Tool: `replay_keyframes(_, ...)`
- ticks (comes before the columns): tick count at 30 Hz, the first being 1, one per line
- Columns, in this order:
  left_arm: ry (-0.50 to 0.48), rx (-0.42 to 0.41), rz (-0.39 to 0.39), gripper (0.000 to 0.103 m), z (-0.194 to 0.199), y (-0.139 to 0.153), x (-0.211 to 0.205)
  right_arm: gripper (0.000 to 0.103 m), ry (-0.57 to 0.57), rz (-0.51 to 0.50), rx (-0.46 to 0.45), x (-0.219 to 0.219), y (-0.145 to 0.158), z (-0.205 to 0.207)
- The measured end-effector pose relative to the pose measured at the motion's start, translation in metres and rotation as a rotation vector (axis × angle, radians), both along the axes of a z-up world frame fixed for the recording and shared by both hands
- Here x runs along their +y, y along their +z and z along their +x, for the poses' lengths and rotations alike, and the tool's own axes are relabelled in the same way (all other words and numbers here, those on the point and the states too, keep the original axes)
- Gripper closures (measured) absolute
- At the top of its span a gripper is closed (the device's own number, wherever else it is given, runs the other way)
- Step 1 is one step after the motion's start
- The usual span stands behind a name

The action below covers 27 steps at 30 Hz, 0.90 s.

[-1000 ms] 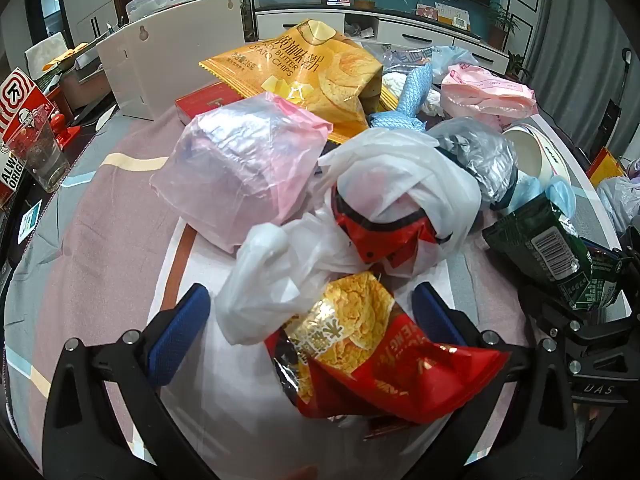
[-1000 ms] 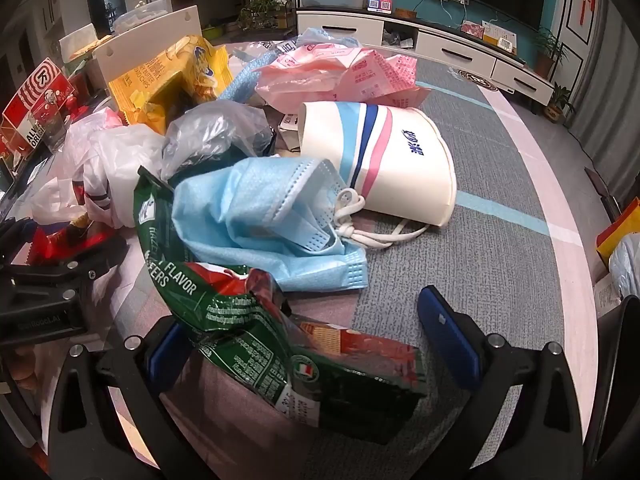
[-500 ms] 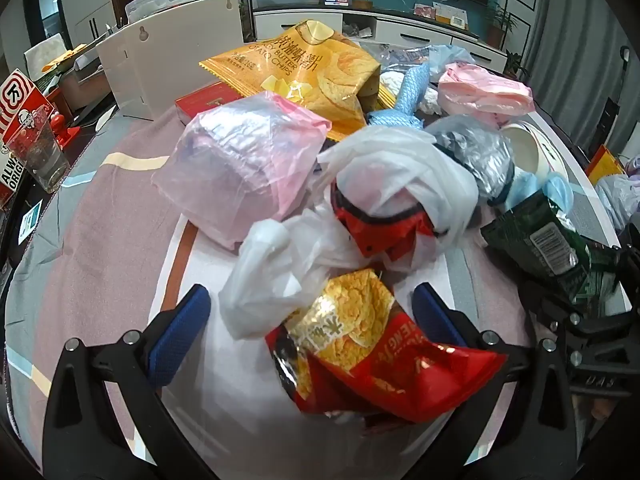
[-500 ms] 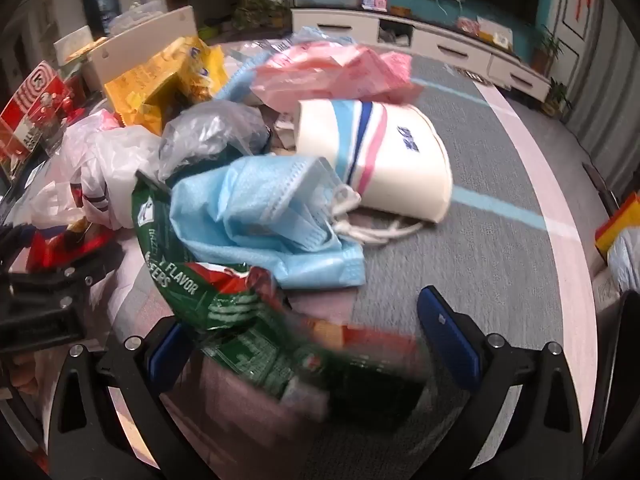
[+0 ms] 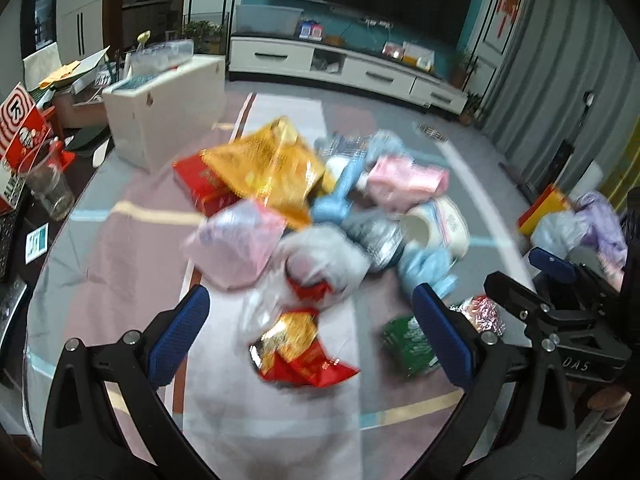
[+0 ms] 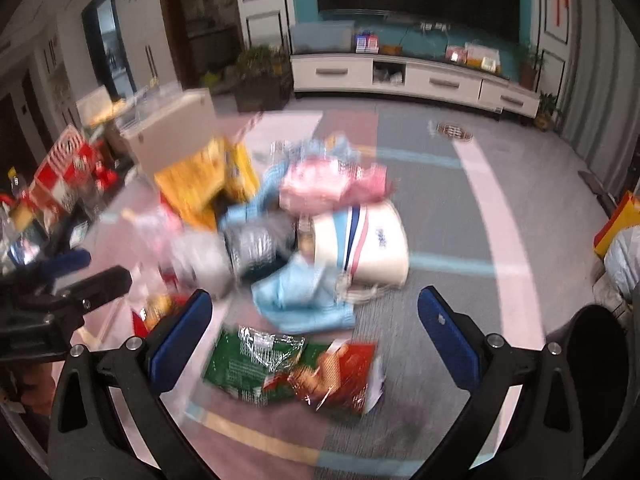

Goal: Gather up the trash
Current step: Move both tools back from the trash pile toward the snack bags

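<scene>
Both tongs gape wide and hold nothing: the left tongs (image 5: 310, 326) frame a red wrapper (image 5: 304, 354) at lower centre, the right tongs (image 6: 316, 322) frame a green packet (image 6: 256, 364) at lower centre. Judged from this, the step is choosing a piece, nothing yet picked. Next each pair needs to drop onto its wrapper and close. The trash pile (image 5: 320, 208) sits mid-frame on the tabletop (image 5: 120, 248); bare cloth lies lower left and open carpet at right (image 6: 500, 220). A cup (image 5: 48, 184) stands near the left edge, well apart. Both views are blurred.
</scene>
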<state>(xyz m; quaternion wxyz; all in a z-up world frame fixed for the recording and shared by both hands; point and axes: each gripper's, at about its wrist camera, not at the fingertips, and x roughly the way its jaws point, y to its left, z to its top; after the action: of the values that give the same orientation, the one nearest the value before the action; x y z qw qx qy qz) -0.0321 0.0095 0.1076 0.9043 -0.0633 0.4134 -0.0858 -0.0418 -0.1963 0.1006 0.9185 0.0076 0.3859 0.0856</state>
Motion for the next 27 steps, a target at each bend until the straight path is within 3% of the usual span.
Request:
replay_keyframes(6,0.022,-0.025,-0.029,0.003,0.016,0.016,0.016,0.002,-0.038,0.035,-0.049,-0.006,0.027,0.015)
replay_keyframes(11,0.054,0.059,-0.113,0.003,0.022,-0.010,0.037,0.003,-0.037,0.105,-0.013,-0.012,0.015,0.013)
replay_keyframes(16,0.055,0.086,-0.099,0.003,0.022,-0.021,0.036,0.003,-0.021,0.108,0.008,-0.007,0.008,0.012)
replay_keyframes(23,0.010,0.053,-0.032,0.003,0.006,-0.018,0.020,0.005,-0.021,0.161,0.050,-0.010,0.000,0.009)
replay_keyframes(27,0.005,0.056,-0.051,0.003,0.001,-0.017,0.020,0.007,-0.043,0.185,0.066,-0.016,-0.001,0.007)
